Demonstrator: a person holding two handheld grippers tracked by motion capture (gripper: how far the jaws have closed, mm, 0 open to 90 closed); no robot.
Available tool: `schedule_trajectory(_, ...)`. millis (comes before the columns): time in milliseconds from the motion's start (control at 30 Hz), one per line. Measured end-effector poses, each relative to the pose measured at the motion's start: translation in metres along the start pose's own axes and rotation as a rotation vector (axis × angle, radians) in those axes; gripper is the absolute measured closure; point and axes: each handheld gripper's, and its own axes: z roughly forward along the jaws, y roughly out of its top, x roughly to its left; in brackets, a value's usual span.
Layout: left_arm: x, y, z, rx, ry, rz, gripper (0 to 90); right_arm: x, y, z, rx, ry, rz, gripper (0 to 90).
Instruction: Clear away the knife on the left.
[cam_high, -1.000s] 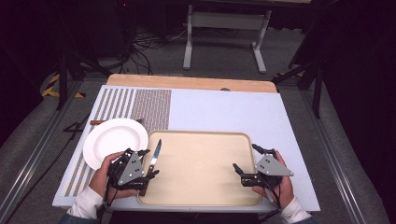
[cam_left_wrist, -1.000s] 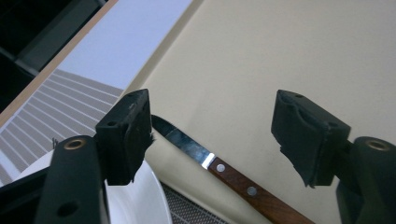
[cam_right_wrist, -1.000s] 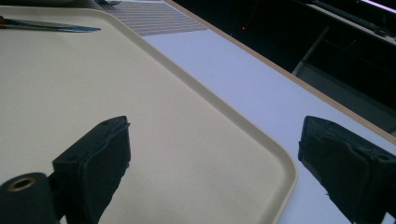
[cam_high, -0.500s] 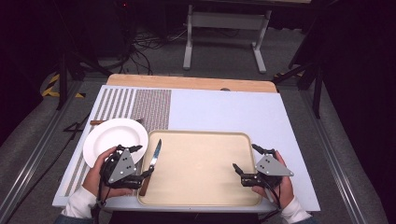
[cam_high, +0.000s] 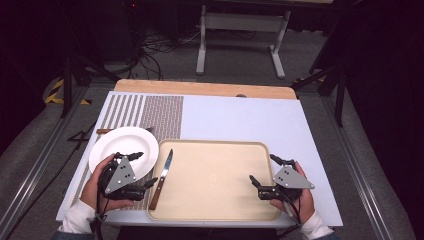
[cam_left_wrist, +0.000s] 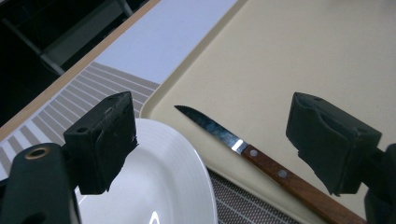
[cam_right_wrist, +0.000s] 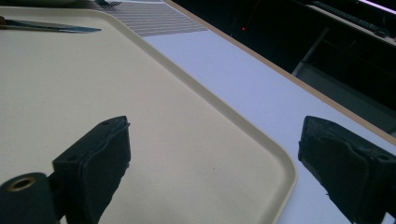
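Note:
A wood-handled knife (cam_high: 161, 179) lies along the left rim of the beige tray (cam_high: 215, 200), its blade pointing away from me. In the left gripper view the knife (cam_left_wrist: 261, 158) lies ahead of the jaws, untouched. My left gripper (cam_high: 145, 168) hovers between the white plate (cam_high: 120, 145) and the knife. Its jaws have just been opening, and my left gripper (cam_left_wrist: 215, 140) is open with nothing pressed between the pads. My right gripper (cam_high: 262, 168) rests open over the tray's right end, and in its own view my right gripper (cam_right_wrist: 219, 163) frames the tray's corner (cam_right_wrist: 275, 163).
A fork (cam_high: 107, 131) lies behind the plate on the striped placemat (cam_high: 160, 112). The white tabletop (cam_high: 240, 120) stretches beyond the tray to a wooden far edge (cam_high: 200, 89). Dark floor, cables and a metal stand lie past it.
My left gripper has drawn back leftward from the knife's handle toward the plate, and its jaws stand wider. The knife and the right gripper have stayed put.

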Motion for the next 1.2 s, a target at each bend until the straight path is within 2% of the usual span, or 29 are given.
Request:
schedule_trajectory(333, 0.007, -0.004, -0.007, -0.024, 0.033, -0.030, 15.5, 0.000, 0.000, -0.001, -0.004, -0.003, -0.001, 10.0)
schedule_trajectory(500, 0.010, -0.005, -0.010, -0.036, 0.049, -0.030, 15.2, -0.001, 0.000, -0.001, -0.005, -0.003, 0.001, 10.0)
schedule_trajectory(967, 0.022, -0.015, -0.019, -0.060, 0.103, -0.099, 14.4, -0.004, 0.001, 0.000, -0.014, 0.000, 0.013, 10.0)
schedule_trajectory(1200, 0.030, -0.021, -0.021, -0.055, 0.126, -0.116, 14.3, -0.006, 0.001, 0.000, -0.018, -0.003, 0.024, 10.0)
